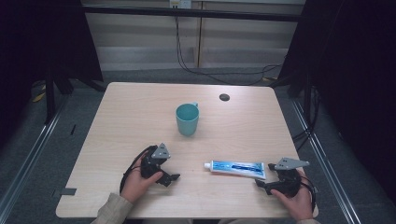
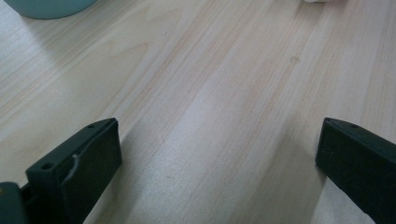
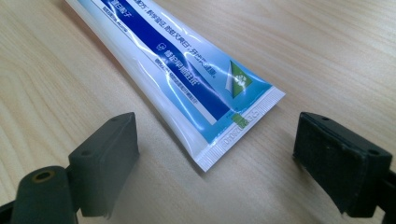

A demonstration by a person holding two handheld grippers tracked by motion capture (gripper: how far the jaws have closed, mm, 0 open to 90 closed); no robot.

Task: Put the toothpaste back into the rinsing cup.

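Toothpaste tube (image 3: 187, 74) flat on worktop (image 1: 140, 112), crimped end between wide-open, empty right tongs (image 3: 215, 163) (left tongs (image 2: 219, 163) likewise open, empty); risk: thin crimp slipping out when pinched.

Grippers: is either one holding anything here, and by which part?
Nothing is held. The left gripper is open over bare table; the right gripper is open around the tube's crimped end, not touching.
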